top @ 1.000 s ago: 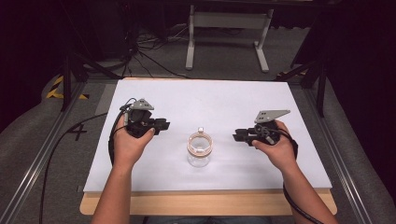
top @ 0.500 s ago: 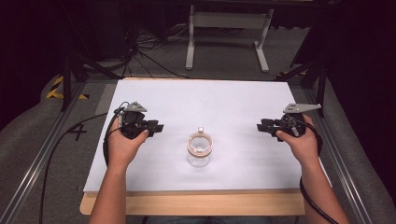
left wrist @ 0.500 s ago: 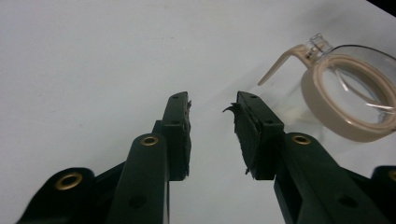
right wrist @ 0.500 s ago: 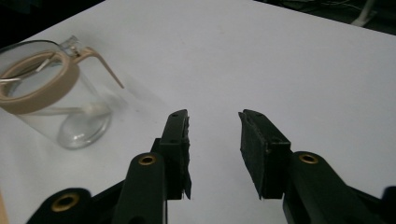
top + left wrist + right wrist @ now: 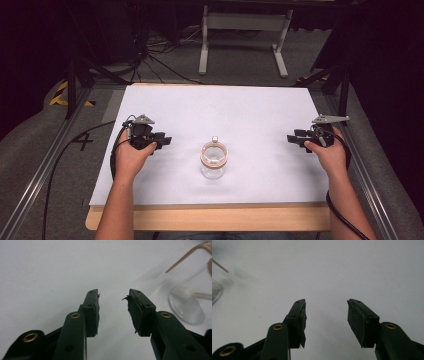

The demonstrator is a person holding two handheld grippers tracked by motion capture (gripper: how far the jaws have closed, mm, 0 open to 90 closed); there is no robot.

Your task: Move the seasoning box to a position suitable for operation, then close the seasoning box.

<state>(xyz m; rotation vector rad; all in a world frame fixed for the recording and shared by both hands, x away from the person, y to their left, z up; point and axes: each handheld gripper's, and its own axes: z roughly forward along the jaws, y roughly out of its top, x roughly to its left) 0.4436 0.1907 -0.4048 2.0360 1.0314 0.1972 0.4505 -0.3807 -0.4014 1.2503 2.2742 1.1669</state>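
A clear glass jar point(image 5: 213, 161) with a tan band at its rim stands near the middle of the white table top point(image 5: 225, 115). My left gripper point(image 5: 162, 141) rests to the jar's left, held in a hand, jaws open and empty. In the left gripper view the open left gripper point(image 5: 112, 298) points at bare white surface, with the jar's base point(image 5: 186, 306) off to the right. My right gripper point(image 5: 292, 139) is far right of the jar, near the table's right edge. The right gripper view has the right gripper point(image 5: 326, 306) open with nothing between its jaws, and the jar's edge point(image 5: 215, 292) at far left.
The white top lies on a wooden board point(image 5: 210, 217) whose front edge shows. Metal rails point(image 5: 35, 175) run along both sides. Behind the table stands a white frame stand point(image 5: 242, 30) amid cables on the grey floor. A black cable point(image 5: 65, 150) trails left off the table.
Both hands have drawn outward from the jar: the right gripper moved well to the right, the left slightly left. Both jaws stay open.
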